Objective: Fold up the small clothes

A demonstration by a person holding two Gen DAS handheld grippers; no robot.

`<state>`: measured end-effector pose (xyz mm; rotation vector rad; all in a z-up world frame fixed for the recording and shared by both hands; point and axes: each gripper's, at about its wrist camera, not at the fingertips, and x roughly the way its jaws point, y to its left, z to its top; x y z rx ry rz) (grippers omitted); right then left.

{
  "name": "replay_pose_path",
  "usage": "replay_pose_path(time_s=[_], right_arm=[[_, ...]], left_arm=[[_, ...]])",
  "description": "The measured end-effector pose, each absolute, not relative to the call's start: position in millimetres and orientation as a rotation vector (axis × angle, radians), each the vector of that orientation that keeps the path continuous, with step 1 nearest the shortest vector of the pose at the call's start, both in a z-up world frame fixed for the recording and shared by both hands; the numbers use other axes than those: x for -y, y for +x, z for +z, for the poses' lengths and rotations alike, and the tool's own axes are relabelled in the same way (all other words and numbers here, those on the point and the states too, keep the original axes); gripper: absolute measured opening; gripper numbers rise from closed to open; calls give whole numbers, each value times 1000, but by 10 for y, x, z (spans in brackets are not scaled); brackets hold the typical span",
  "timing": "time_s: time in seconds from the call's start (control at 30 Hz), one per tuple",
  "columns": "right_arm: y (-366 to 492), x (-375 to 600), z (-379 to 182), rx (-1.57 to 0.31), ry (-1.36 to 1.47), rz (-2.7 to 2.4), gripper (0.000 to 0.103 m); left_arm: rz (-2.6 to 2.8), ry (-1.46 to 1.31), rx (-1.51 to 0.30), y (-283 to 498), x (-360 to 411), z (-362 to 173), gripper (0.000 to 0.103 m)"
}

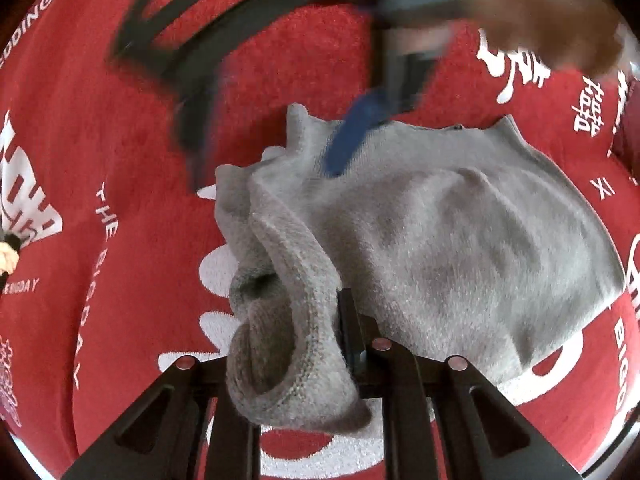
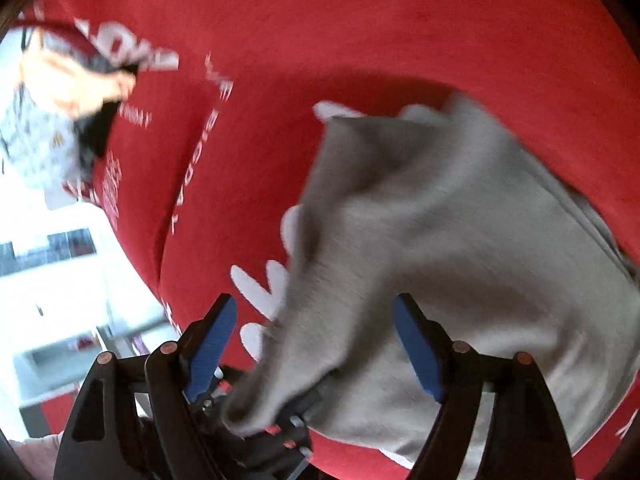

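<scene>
**Grey garment pinched on the red cloth**

A small grey knitted garment [image 1: 440,240] lies crumpled on a red cloth [image 1: 132,200] with white letters, which covers the counter. Its near edge is bunched up into a thick fold. The left gripper [image 1: 352,344] has its jaws narrow and pinches that fold tight. The right gripper [image 2: 316,344] has its jaws wide, blue pads [image 2: 212,344] on both sides. The grey cloth lies between them, but the pads do not press on it. At the far left, a person's hand [image 2: 80,80] is at the cloth's edge.
</scene>
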<state>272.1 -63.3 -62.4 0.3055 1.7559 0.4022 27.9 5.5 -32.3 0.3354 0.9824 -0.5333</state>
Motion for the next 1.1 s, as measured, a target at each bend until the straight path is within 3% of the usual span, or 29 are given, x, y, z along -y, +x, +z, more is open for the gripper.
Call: replay_pose_path(time_s=[0.23, 0.27, 0.3, 0.33, 0.37, 0.43, 0.87, 1.1], right_arm=[[2865, 166, -1062, -1907, 81, 394, 84], [2860, 163, -1110, -1918, 54, 374, 79], [2820, 217, -1133, -1921, 40, 364, 70], [2797, 250, -1160, -1915, -10, 331, 42], [2779, 279, -1159, -1904, -29, 324, 21], [2731, 458, -1043, -1846, 73, 341, 14], [1986, 2083, 163, -1385, 685, 440, 13], [1108, 3234, 415, -1134, 882, 386, 13]], left_arm=[[-542, 341, -970, 256, -56, -308, 18], [-542, 343, -969, 252, -52, -305, 18], [-541, 342, -971, 248, -47, -301, 18], [-540, 341, -975, 243, -44, -298, 18], [-541, 334, -981, 246, -41, -286, 18], [-547, 329, -977, 234, -12, -234, 18], [-761, 309, -835, -56, 798, 788, 18], [-942, 386, -782, -472, 1686, 946, 18]])
